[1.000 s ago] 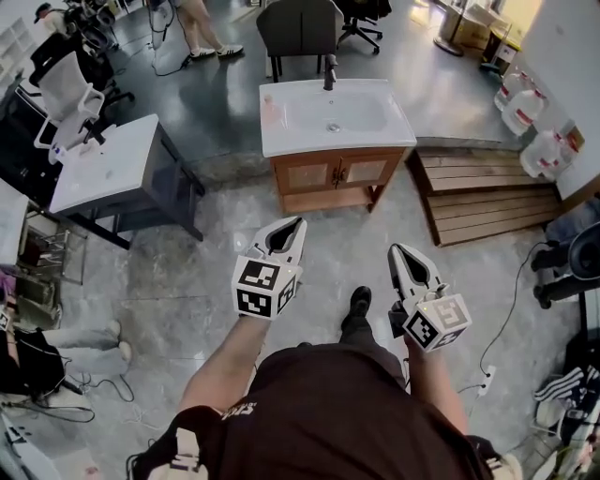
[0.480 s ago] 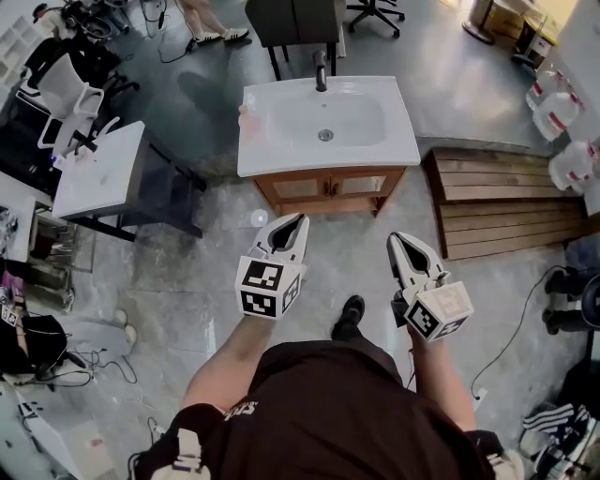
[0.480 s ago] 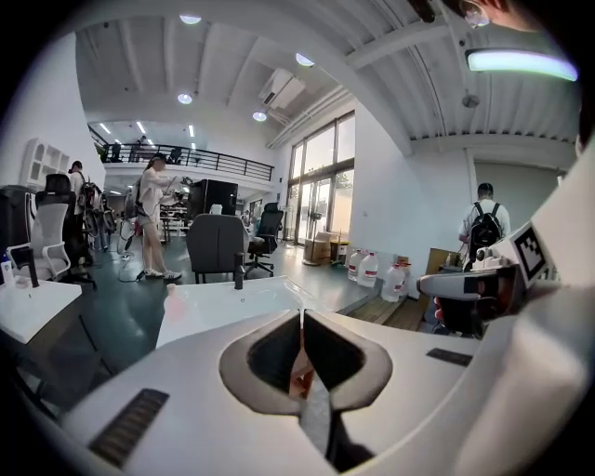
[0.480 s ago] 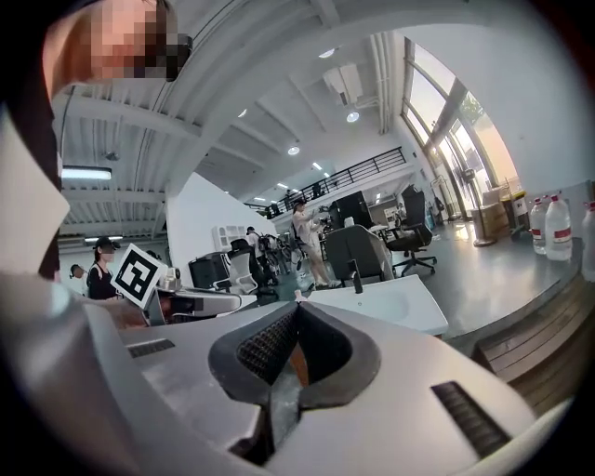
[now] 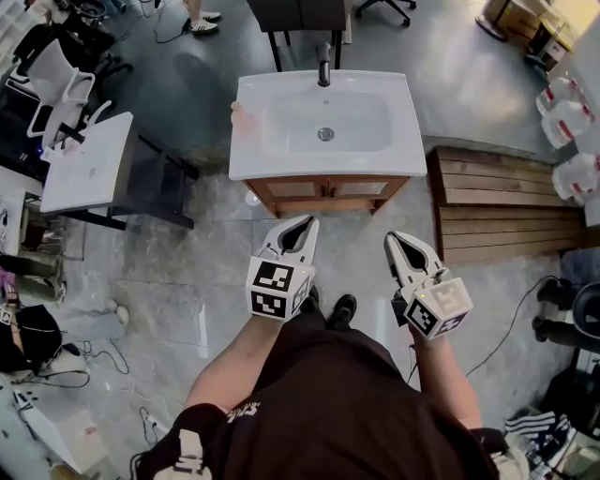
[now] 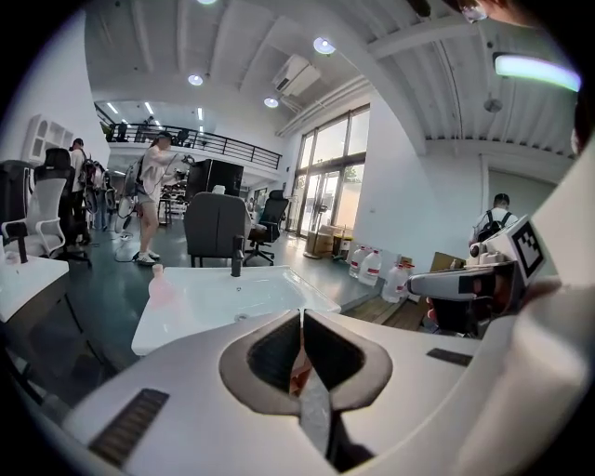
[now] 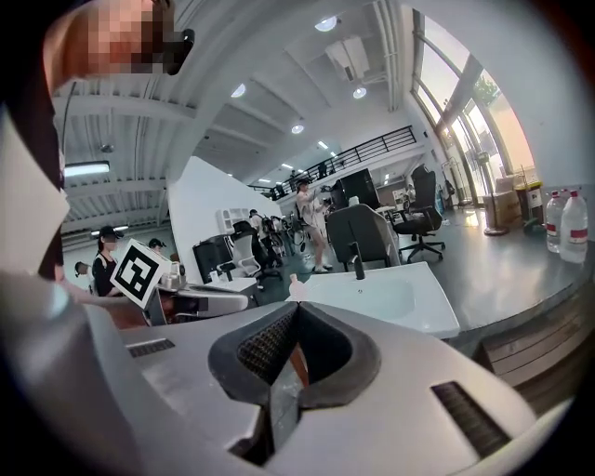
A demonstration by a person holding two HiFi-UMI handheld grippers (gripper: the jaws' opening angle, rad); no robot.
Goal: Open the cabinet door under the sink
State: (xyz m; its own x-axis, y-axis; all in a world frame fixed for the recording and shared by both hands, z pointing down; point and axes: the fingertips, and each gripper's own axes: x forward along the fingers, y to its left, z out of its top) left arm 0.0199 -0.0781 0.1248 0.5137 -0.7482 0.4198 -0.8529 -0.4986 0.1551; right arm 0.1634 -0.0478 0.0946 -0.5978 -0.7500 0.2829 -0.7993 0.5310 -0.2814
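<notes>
A white sink with a black tap sits on a wooden cabinet whose two doors are closed; only a thin strip of the doors shows under the basin's front edge in the head view. My left gripper is shut and empty, just in front of the cabinet's left half. My right gripper is also shut and empty, a little nearer me and off the cabinet's right corner. The sink fills the left gripper view beyond the jaws, and the sink shows ahead in the right gripper view.
A second white basin on a dark stand is at the left. A wooden pallet lies right of the cabinet, with water jugs beyond it. A dark chair stands behind the sink. My feet are on grey tiles.
The sink and cabinet have come much closer and lie more steeply below me; both grippers, still shut, have moved forward toward the cabinet front.
</notes>
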